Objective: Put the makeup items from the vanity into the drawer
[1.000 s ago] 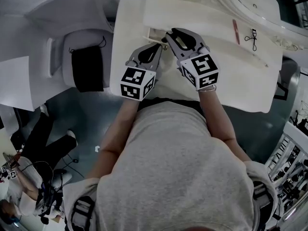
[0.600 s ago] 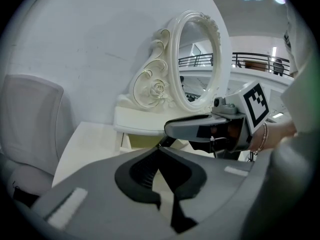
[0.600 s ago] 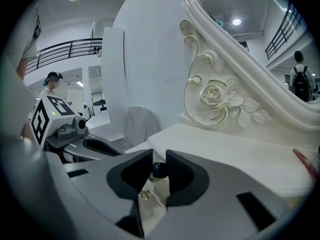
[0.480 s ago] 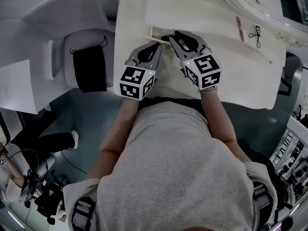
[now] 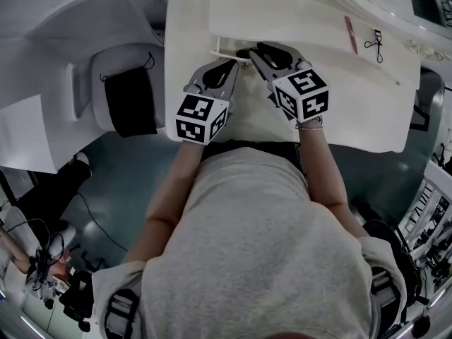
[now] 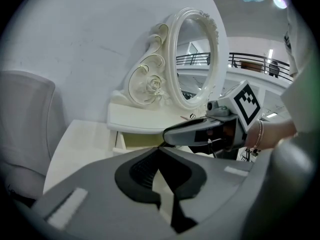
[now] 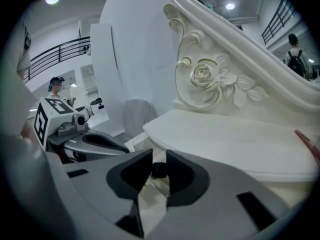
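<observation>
Both grippers are at the small drawer [image 6: 132, 142] under the vanity shelf [image 5: 304, 20]. The drawer stands part open, with its pale yellow inside showing.

Right gripper [image 5: 251, 51]: jaws partway closed, pinching a small dark bit [image 7: 159, 170] at the tips, right at the drawer mouth. Cannot tell whether the bit is the drawer's knob or the cap of a makeup item.

Left gripper [image 6: 159, 153]: jaws pressed together with nothing between them. Its tips are just beside the right gripper's, near the drawer front.

On the shelf, well apart to the right, lie 1 pink stick [image 5: 349, 34] and 1 curler [image 5: 373, 42]. Neither is touched.

Judgement: early in the task, at the drawer step, with 2 items left to fetch.
- If the bit is the knob, the next move is a straight pull until the opening gives room under the shelf edge.
- If it is an item, it should go down clear of the shelf's underside before the jaws spread.

After that comes the reach right for the stick. It lies flat and thin, so it likely needs a low pinch across its width.
</observation>
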{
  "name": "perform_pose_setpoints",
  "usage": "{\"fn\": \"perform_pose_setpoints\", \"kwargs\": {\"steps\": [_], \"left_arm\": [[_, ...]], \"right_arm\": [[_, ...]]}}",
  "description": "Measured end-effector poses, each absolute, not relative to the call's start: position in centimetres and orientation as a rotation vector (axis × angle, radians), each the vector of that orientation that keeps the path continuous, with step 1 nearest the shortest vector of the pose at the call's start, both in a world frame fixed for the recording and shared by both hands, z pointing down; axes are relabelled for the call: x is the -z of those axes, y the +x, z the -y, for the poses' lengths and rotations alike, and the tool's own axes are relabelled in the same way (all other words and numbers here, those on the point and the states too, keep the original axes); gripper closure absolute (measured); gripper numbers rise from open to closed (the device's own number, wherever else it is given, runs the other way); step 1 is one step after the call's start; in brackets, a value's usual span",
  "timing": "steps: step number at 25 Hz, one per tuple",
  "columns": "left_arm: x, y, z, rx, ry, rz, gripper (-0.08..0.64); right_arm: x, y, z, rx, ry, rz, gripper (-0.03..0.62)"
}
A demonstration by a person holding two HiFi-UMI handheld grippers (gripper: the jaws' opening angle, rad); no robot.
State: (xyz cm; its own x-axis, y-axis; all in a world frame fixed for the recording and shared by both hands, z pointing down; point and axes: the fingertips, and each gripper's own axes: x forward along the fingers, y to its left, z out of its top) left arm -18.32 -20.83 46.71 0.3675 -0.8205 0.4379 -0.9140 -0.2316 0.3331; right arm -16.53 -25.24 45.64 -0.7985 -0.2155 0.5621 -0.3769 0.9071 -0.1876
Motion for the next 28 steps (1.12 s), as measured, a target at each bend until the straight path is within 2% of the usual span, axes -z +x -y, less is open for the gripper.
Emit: {"fn": "perform_pose_setpoints", "kwargs": {"steps": [19,28], "left_arm": [[-47.0,-17.7,21.5,-0.232,2.116,1.454,0.551],[-47.0,-17.6,21.3,-0.233,2.126,1.447,0.551]], "right_arm": [[-46.3,-16.2,24.2,-0.473,0.269,2.495,0.499],[-46.5,-15.8,23.4,-0.411,0.274,2.46,0.472]]}}
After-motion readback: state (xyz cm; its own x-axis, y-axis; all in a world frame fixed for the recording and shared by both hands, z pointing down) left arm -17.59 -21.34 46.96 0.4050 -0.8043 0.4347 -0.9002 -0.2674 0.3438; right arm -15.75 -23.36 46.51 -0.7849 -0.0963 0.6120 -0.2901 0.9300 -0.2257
